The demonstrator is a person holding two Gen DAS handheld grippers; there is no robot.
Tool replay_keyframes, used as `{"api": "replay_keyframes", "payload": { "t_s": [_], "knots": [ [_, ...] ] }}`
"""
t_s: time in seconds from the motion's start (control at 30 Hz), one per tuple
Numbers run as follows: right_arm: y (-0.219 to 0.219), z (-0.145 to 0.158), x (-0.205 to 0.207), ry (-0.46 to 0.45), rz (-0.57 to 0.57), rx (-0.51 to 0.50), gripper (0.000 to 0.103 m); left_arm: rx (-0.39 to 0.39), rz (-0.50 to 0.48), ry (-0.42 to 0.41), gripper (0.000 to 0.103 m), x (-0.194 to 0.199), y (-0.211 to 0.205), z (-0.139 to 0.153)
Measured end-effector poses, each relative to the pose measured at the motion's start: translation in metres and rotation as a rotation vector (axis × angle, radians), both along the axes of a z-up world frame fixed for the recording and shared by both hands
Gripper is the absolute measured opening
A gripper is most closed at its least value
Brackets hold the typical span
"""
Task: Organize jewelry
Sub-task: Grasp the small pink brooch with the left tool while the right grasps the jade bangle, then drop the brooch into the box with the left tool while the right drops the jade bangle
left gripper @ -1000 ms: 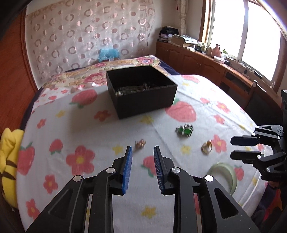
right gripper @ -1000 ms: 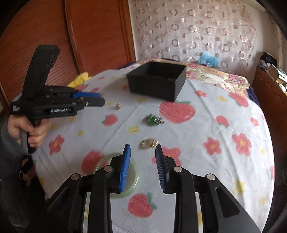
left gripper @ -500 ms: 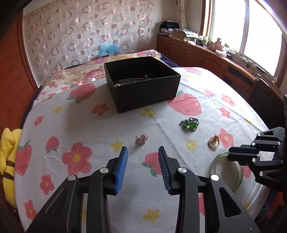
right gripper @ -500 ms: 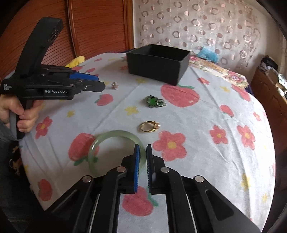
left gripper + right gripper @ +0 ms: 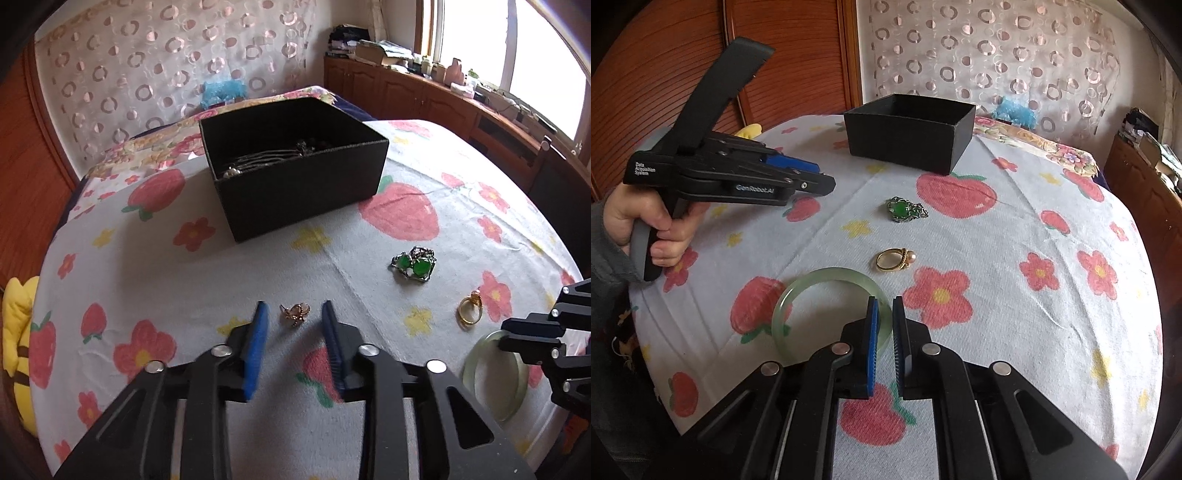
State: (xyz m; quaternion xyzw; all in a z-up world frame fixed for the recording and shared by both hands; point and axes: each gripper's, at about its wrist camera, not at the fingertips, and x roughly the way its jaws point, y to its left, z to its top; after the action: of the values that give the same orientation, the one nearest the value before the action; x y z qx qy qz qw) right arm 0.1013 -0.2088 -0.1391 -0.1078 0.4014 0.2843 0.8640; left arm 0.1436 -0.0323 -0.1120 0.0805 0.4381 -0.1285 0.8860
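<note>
Both grippers tilt downward, right gripper point(image 5: 882, 310) clamping the bangle point(image 5: 827, 277)

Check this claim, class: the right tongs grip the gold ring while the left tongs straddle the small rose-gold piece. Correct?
Not quite. The right tongs grip the pale green bangle; the gold ring lies free beyond, as the right wrist view shows. The left tongs do straddle the rose-gold piece.

One box point(image 5: 303, 195); one bangle point(image 5: 827, 280) — three small pieces point(image 5: 413, 264).

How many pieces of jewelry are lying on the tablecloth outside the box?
4: rose-gold earring between the left gripper fingers, green pendant, gold ring, jade bangle in the right gripper.
</note>
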Motion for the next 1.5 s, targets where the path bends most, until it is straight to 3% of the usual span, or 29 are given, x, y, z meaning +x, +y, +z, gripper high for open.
{"api": "replay_keyframes", "payload": {
  "t_s": [0.13,0.23,0.5,1.0,1.23,1.5],
  "knots": [
    [0.0,-0.001,0.0,0.004,0.0,0.006,0.009,0.004,-0.001,-0.001,0.022,0.0,-0.002,0.001],
    [0.0,-0.001,0.001,0.007,0.0,0.011,0.009,0.015,-0.009,0.0,0.012,0.0,-0.005,0.001],
    [0.002,0.003,0.003,0.004,0.027,-0.022,0.009,-0.008,-0.002,-0.032,0.012,-0.006,-0.003,0.012],
    [0.015,0.069,0.017,-0.2,0.054,-0.041,0.009,-0.042,0.0,-0.112,0.012,-0.016,0.001,0.042],
    [0.033,0.085,0.054,-0.266,0.044,-0.087,0.009,-0.063,0.022,-0.133,0.012,-0.009,0.01,0.048],
    [0.039,0.091,0.111,-0.237,-0.01,-0.021,0.009,-0.069,0.038,-0.147,0.012,0.001,0.02,0.053]
  ]
}}
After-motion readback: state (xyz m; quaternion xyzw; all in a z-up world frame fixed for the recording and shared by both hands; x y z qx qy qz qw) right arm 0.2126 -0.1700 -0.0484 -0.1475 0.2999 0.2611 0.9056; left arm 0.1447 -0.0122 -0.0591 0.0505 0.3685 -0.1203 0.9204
